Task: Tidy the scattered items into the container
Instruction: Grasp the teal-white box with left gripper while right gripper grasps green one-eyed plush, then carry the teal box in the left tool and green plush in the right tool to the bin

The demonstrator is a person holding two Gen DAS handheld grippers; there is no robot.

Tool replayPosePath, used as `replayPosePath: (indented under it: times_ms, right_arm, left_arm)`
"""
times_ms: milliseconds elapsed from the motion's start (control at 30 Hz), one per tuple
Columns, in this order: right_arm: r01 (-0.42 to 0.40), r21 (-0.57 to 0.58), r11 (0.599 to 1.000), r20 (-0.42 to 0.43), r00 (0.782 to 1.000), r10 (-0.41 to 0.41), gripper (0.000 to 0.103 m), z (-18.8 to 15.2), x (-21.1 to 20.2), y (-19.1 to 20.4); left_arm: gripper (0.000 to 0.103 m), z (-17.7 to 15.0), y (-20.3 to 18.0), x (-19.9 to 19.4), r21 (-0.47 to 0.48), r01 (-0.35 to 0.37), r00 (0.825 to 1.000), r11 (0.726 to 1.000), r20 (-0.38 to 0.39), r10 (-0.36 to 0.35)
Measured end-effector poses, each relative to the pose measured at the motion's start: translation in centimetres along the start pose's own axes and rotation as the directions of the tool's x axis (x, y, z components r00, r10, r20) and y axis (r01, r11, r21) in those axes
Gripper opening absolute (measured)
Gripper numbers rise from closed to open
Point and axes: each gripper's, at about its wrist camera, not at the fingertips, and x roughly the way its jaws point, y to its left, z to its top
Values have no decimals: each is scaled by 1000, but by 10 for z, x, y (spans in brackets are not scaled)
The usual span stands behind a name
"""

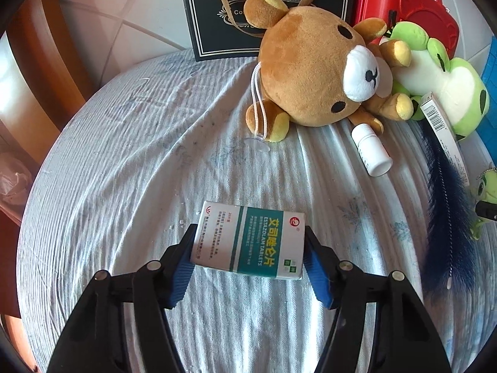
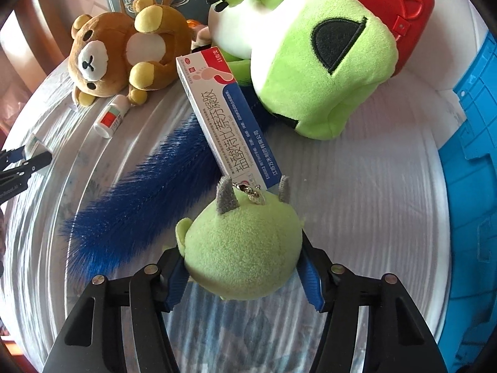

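Between your two claws the tidying has barely begun: your left claw (image 1: 248, 245) clamps the tablet box (image 1: 248, 239), your right claw (image 2: 242, 256) clamps the small green plush (image 2: 242, 248), while bear (image 1: 313, 71), frog (image 2: 310, 62), bottle (image 1: 371, 149), cream box (image 2: 226, 118) and brush (image 2: 139, 199) lie on the cloth-covered surface (image 1: 139, 155), outside the blue container (image 2: 472, 186).

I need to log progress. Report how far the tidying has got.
Done: nothing shows as stowed yet. In hand: the left tool grips the tablet box; the right tool grips the small green plush. Left on the cloth: brown bear, big frog plush, white bottle, ointment box, blue feather.
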Motion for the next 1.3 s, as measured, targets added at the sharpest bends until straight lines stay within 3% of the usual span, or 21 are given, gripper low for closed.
replayPosePath:
  times_ms: [567, 800, 1067, 1300]
  right_arm:
    - [-42, 7, 999, 50, 998, 42, 60, -78, -69, -10]
    - [-49, 8, 999, 83, 995, 48, 60, -100, -108, -19]
    - [-23, -79, 997, 159, 987, 35, 60, -126, -177, -30]
    - [-60, -87, 994, 182, 980, 75, 60, -152, -219, -42]
  left_arm:
    - [63, -45, -16, -90, -11, -13, 1000, 1000, 27, 13]
    - [63, -56, -35, -150, -17, -20, 997, 1000, 75, 21]
    - [63, -65, -64, -205, -25, -20, 994, 999, 103, 23]
    - [63, -72, -101, -249, -27, -15, 990, 1000, 141, 19]
